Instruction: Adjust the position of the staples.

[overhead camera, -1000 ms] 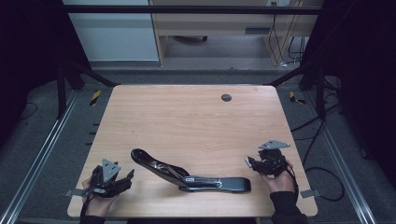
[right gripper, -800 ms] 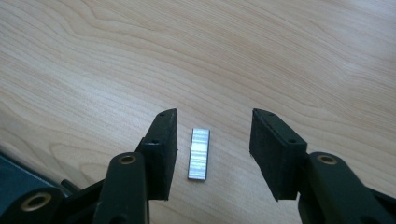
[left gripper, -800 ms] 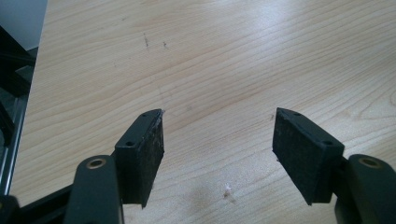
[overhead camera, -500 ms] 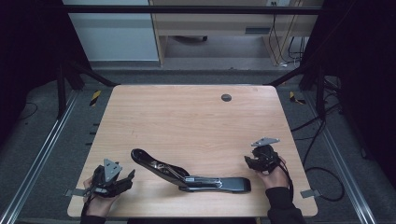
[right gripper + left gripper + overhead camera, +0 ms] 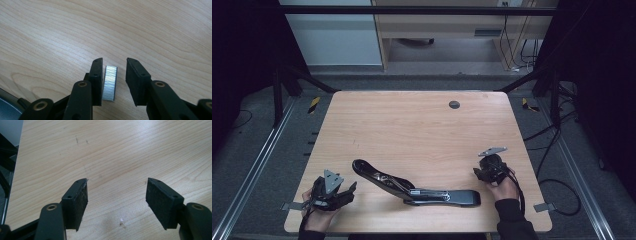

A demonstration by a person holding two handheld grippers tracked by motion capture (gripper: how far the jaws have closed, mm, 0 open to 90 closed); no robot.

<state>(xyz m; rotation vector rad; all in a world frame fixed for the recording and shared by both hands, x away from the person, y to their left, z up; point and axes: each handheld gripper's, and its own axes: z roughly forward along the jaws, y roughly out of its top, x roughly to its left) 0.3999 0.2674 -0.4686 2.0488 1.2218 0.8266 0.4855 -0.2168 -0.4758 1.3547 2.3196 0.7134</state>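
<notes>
Closing right gripper [image 5: 113,80] jaws around staple strip [image 5: 110,83], not yet pinching, left gripper [image 5: 116,195] jaws wide, empty.

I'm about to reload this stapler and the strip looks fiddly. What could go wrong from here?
The right gripper has just been closing around the staple strip, which lies flat on the table; one pad is nearer than the other, so the strip may skid or tip. Thin and low, it could slip out or break apart. The opened stapler is unheld; the left gripper is open.
</notes>
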